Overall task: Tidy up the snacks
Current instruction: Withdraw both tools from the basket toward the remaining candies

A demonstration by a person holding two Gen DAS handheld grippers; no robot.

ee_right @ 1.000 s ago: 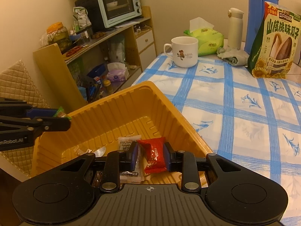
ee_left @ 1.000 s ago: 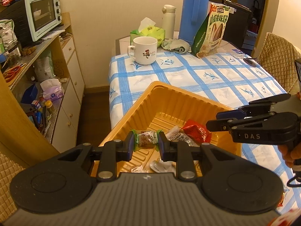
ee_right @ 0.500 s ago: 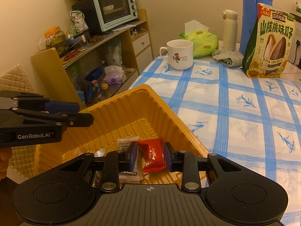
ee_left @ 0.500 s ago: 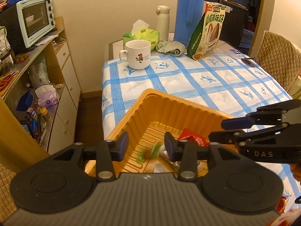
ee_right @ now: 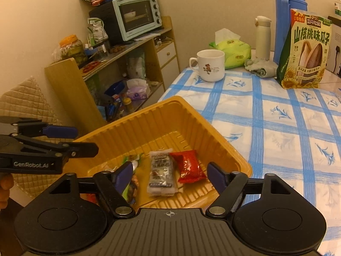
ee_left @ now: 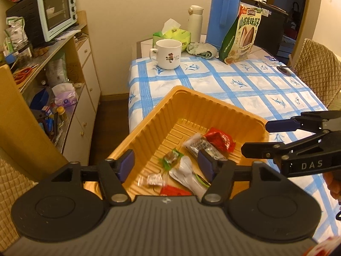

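the left tool [ee_left: 165, 166] hangs over the near end of the orange plastic tray [ee_left: 149, 125], its two blue-padded fingers spread wide with nothing between them. the right tool [ee_right: 171, 174] is likewise released, fingers apart above the tray's near right corner, gripping nothing. each tool shows in the other's camera, reaching in from the side above the tray's rim.

the tray sits at the near corner of the desk [ee_right: 277, 115], which is covered in a blue-and-white checked cloth. the snacks lie loose on the tray's ribbed floor: a red-wrapped candy [ee_right: 188, 166] beside and touching a clear packet with dark print [ee_right: 161, 175], and a small green-ended candy [ee_left: 171, 157] near the middle. closer to the left camera lie a long translucent white packet [ee_left: 187, 176], a small clear wrapped sweet [ee_left: 152, 179] and the edge of a red wrapper [ee_left: 173, 191], partly hidden by the tool body.

farther back on the desk stand a white mug [ee_left: 168, 53], a green tissue pack [ee_left: 172, 34], a white flask [ee_left: 195, 23], a tall blue thermos [ee_left: 222, 13], a crumpled cloth [ee_left: 201, 50] and a large bag of sunflower seeds [ee_right: 304, 51]. a mint-green toaster oven [ee_right: 136, 18] sits on the cluttered shelf unit to the left.
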